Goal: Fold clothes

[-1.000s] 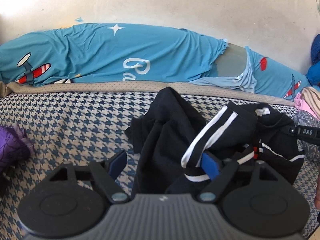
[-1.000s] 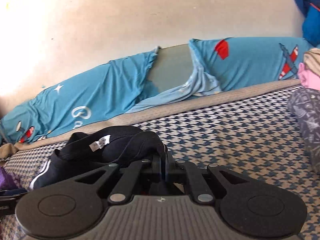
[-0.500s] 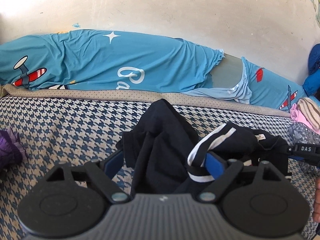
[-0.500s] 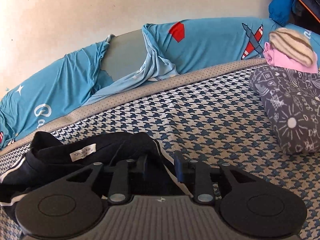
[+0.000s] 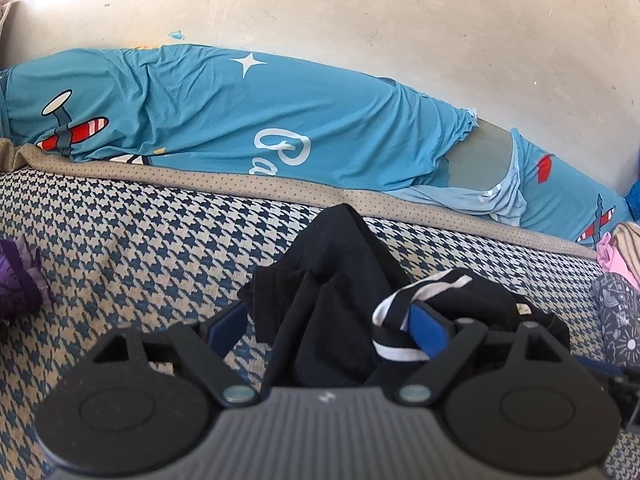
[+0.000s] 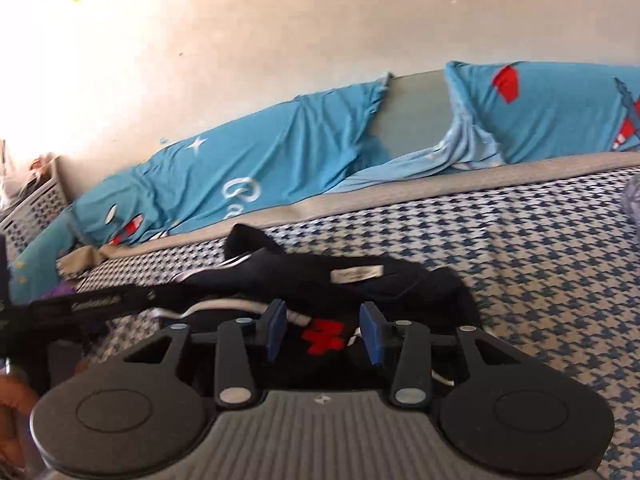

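Item: black garment [image 5: 332, 300] with white stripe trim [image 5: 420, 292], a white neck label [image 6: 356, 275] and a red printed motif [image 6: 326, 336]; lying crumpled in a heap on the bed [image 5: 120, 248], which is covered in a blue-and-beige houndstooth spread. In the left wrist view the heap is seen at centre, running toward 3 o'clock; in the right wrist view it stretches from 9 o'clock to centre. Condition: unfolded, bunched, several layers overlapping. Handling, as judged: light, soft and limp, with no stiffness to hold a shape; likely to sag and drape when lifted, and layers may be caught together by one pinch. A hold is best taken at a single-layer edge or corner, such as the striped hem or the collar beside the label, so that the piece can be spread flat before folding. Left gripper [image 5: 326, 320]: fingers spread wide, the cloth lying between them and a striped fold draped against the one at 3 o'clock; no pinch is seen. Right gripper [image 6: 325, 330]: fingers have just been opening, now parted with the red motif lying between them, pads not pressing. Surroundings: blue aeroplane-print bedding [image 5: 240, 120] at 12 o'clock along the wall; other clothes [image 5: 616, 280] at 3 o'clock; a purple item [image 5: 16, 280] at 9 o'clock.
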Demonstrator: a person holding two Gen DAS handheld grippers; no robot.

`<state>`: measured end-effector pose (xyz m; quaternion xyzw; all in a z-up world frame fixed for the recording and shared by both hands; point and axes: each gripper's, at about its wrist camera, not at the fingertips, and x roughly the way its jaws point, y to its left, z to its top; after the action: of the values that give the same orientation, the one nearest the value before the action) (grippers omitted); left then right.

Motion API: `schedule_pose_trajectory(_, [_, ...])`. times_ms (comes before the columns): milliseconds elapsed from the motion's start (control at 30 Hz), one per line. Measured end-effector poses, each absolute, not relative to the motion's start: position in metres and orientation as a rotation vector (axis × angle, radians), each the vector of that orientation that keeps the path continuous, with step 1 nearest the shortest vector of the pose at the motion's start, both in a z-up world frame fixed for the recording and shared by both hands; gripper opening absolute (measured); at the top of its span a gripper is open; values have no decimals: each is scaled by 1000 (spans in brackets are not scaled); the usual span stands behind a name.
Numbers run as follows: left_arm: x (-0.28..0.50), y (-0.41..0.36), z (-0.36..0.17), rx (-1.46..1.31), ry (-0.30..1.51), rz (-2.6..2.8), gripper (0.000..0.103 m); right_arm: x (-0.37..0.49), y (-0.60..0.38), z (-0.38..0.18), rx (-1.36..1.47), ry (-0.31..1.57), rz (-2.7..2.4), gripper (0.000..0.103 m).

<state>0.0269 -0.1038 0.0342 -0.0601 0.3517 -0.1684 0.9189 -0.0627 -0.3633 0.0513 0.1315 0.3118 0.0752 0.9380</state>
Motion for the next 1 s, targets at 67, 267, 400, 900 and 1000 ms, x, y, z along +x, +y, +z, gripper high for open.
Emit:
schedule_pose_trajectory(67, [28,-104,33,-123,725,-343,86,-62,-350,49,244,664,205,43])
schedule_pose_trajectory(267, [30,-106,31,-115,731,-335,86,-58,-325,40,221,704,292,53])
schedule_pose_trajectory(400, [31,-105,31,-122,735,-341,86,-56,-311,36,215,707,330,65])
schedule_pose_trajectory(900, [36,-96,40,-179,733,-355,93,-22,-280,11,179,671,149,12])
schedule_pose_trajectory(1000, [39,-87,42,-196,715,-315,93,-24,-291,19,208,629,115,11])
